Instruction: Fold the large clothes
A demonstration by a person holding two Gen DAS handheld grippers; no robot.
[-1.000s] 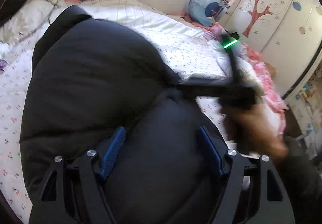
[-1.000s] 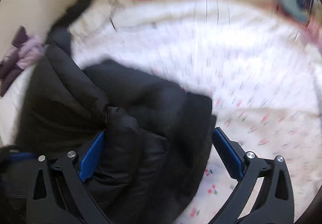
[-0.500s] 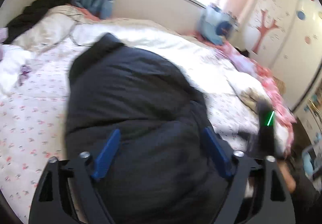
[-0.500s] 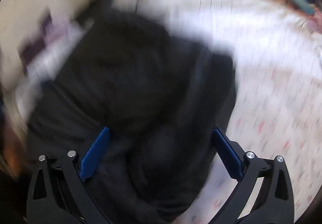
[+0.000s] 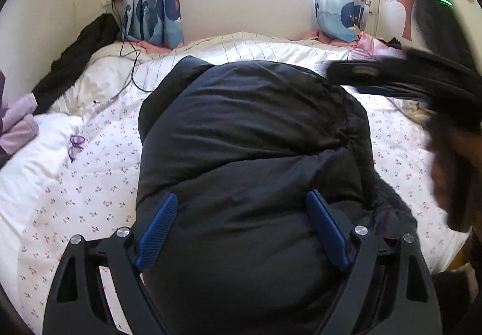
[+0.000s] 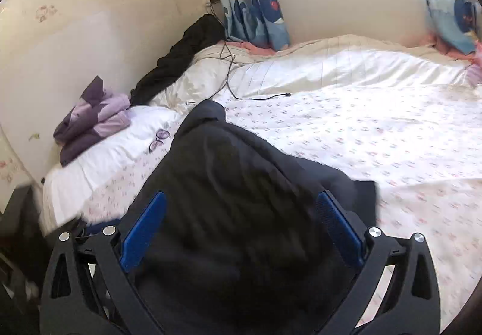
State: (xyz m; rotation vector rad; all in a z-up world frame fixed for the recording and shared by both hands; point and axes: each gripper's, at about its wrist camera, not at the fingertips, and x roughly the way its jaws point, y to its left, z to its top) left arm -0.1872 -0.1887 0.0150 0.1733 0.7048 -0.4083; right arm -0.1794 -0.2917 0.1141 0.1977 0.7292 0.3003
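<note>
A puffy black quilted jacket [image 5: 253,154] lies folded in a thick bundle at the middle of the frame, on a white bedspread with small pink flowers [image 5: 90,184]. The left gripper [image 5: 242,226] hangs above it, jaws spread wide and empty. The right gripper [image 6: 241,229] is likewise released, blue pads clear of the cloth. Bare bedspread lies open on both sides of the jacket. Purple glasses [image 6: 159,139] rest near its upper left edge. No readable writing shows.
</note>
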